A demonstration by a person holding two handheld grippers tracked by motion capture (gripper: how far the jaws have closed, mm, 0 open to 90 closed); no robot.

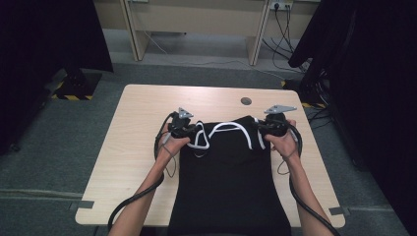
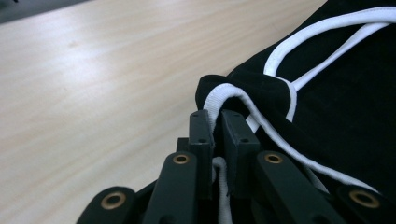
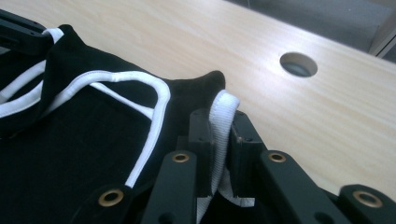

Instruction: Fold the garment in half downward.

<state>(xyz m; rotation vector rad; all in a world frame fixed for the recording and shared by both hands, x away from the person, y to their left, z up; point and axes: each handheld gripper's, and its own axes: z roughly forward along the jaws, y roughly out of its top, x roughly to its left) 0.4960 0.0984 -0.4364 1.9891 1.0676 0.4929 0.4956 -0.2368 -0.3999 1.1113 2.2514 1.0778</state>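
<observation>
A black sleeveless garment with white trim lies on the wooden table, its lower part hanging over the near edge. My left gripper is shut on the white-edged left shoulder strap; in the left gripper view the jaws pinch the white trim. Over on the other shoulder, my right gripper is shut on the right strap, and the white ribbed edge sticks up between its jaws. The white neckline trim curves between the two grippers.
A round cable hole sits in the table just beyond the garment, also seen in the right gripper view as the hole. Bare table lies left, right and beyond the garment. Dark curtains stand at both sides, with desks and cables on the floor behind.
</observation>
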